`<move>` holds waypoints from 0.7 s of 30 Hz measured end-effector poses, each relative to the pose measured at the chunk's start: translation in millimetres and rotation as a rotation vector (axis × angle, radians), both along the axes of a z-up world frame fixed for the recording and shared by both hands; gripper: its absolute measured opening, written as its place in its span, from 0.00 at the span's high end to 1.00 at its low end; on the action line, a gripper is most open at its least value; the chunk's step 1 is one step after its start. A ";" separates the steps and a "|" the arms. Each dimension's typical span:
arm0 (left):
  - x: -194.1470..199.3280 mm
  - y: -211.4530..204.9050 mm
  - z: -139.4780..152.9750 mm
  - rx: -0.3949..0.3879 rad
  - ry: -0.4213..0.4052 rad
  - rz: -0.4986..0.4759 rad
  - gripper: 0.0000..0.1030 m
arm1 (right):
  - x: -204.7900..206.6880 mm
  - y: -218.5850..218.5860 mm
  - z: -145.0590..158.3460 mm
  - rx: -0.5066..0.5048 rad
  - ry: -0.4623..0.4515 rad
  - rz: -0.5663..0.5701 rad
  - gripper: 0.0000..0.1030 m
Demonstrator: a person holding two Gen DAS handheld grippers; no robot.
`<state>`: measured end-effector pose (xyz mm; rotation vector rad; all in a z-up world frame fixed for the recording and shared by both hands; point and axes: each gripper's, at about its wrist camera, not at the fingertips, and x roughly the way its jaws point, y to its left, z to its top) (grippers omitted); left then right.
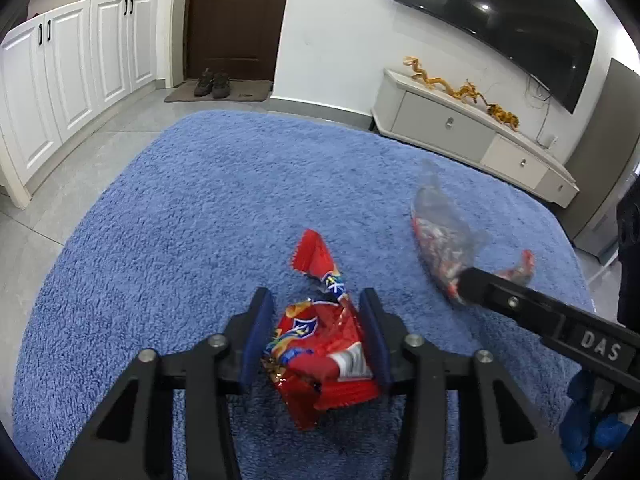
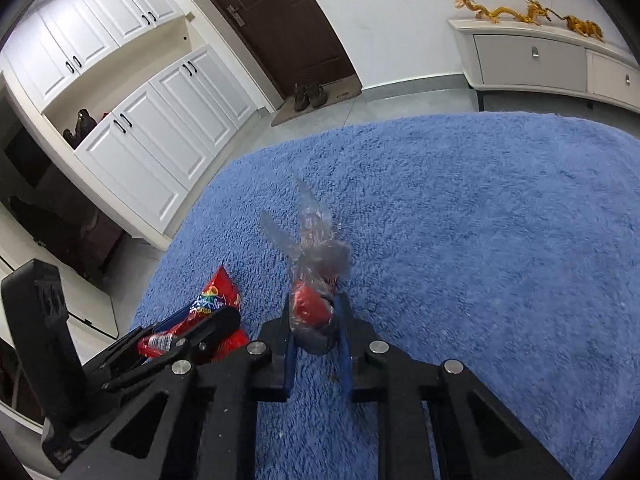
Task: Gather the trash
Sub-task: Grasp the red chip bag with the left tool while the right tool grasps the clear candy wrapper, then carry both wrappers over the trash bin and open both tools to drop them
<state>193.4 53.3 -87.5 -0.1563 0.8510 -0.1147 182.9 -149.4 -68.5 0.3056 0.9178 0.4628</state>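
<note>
Red bag (image 1: 320,344) clamped in left gripper (image 1: 318,340), long axis toward upper frame; clear wrapper (image 2: 316,264) pinched upright by right gripper (image 2: 318,320).

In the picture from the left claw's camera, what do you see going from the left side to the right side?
White cupboards → brown door with a pair of shoes below it → red snack wrapper in the left claw → clear plastic wrapper pinched by the right claw → black TV on the wall.
</note>
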 end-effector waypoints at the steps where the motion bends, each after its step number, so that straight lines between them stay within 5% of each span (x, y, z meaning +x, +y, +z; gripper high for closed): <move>1: -0.3 0.2 0.4 -0.004 -0.001 -0.003 0.66 | -2.6 -2.6 2.7 -0.005 -0.007 -0.003 0.85; 6: -8.9 -6.4 7.7 0.003 -0.022 -0.006 0.81 | -37.8 -27.3 24.9 -0.002 -0.044 -0.040 0.85; 13: -56.3 -29.5 48.1 -0.039 -0.107 -0.080 0.83 | -108.8 -67.5 59.0 0.002 -0.103 -0.097 0.85; 21: -130.4 -73.9 112.0 0.004 -0.241 -0.162 0.83 | -205.3 -120.8 96.2 0.000 -0.200 -0.204 0.85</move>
